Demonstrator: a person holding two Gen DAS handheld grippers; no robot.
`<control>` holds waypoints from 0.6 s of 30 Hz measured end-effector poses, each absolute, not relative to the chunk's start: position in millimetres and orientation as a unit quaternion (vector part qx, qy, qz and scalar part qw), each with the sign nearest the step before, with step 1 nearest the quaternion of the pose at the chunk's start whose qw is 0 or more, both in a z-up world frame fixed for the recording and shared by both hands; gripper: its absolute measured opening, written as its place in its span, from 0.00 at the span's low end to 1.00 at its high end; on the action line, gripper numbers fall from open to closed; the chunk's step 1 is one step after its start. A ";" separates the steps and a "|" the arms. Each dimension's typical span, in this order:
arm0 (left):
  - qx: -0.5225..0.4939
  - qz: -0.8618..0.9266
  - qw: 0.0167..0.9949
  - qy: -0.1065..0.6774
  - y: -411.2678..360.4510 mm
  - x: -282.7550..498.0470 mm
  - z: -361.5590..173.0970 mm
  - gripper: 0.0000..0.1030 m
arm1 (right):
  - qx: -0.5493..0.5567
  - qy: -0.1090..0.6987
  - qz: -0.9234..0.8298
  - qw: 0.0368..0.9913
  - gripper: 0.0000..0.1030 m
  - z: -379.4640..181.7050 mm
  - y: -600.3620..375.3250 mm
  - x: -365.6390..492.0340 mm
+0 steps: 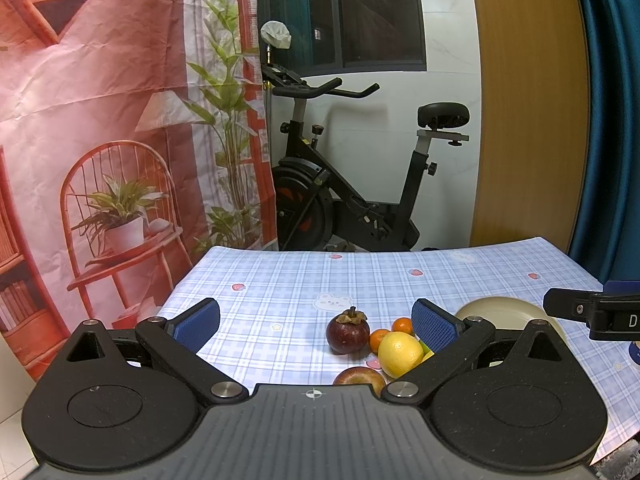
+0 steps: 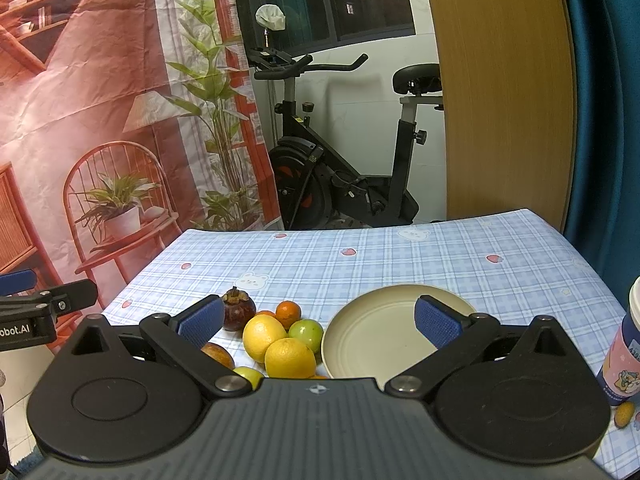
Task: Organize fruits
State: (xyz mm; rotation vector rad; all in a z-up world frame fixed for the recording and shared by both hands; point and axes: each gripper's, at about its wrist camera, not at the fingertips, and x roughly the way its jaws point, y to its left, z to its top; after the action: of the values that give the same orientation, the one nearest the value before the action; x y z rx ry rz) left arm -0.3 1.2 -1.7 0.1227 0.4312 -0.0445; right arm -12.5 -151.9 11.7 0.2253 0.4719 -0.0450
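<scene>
Evidently nothing had been sorted: the plate (image 2: pixel 372 332) at lower centre lay bare, and the fruits (image 2: pixel 280 340), mangosteen (image 2: pixel 239 312) included, clustered just left of it. Both the left gripper (image 1: pixel 316 322) and right gripper (image 2: pixel 318 320) gaped wide, holding nothing.

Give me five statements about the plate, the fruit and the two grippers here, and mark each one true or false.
1. The plate has no fruit on it. True.
2. The right gripper is shut on a lemon. False: its jaws stand open and hold nothing.
3. The mangosteen lies left of the plate. True.
4. The fruit lies on a bare wooden table. False: it lies on a blue checked tablecloth.
5. The left gripper is open. True.
</scene>
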 end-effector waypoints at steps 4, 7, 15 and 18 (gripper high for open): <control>0.060 -0.022 0.975 0.214 1.7 -0.1 -1.5 1.00 | 0.111 0.233 -0.022 0.966 1.00 12.0 -151.1 -12.9; 0.060 -0.022 0.975 0.214 1.5 -0.1 -1.6 1.00 | 0.111 0.233 -0.022 0.966 1.00 12.0 -151.1 -12.9; 0.046 -0.026 0.975 0.214 2.8 -0.8 -0.4 1.00 | 0.111 0.233 -0.021 0.966 1.00 14.5 -148.8 -13.4; 0.042 -0.024 0.975 0.216 3.2 0.1 -0.8 1.00 | 0.111 0.233 -0.022 0.966 1.00 13.6 -149.0 -13.8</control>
State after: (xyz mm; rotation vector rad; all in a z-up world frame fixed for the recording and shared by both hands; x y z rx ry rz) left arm 0.1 3.2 -0.8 0.0845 0.4347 -0.0484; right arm -13.8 -149.0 13.6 0.2248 0.4704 -0.0435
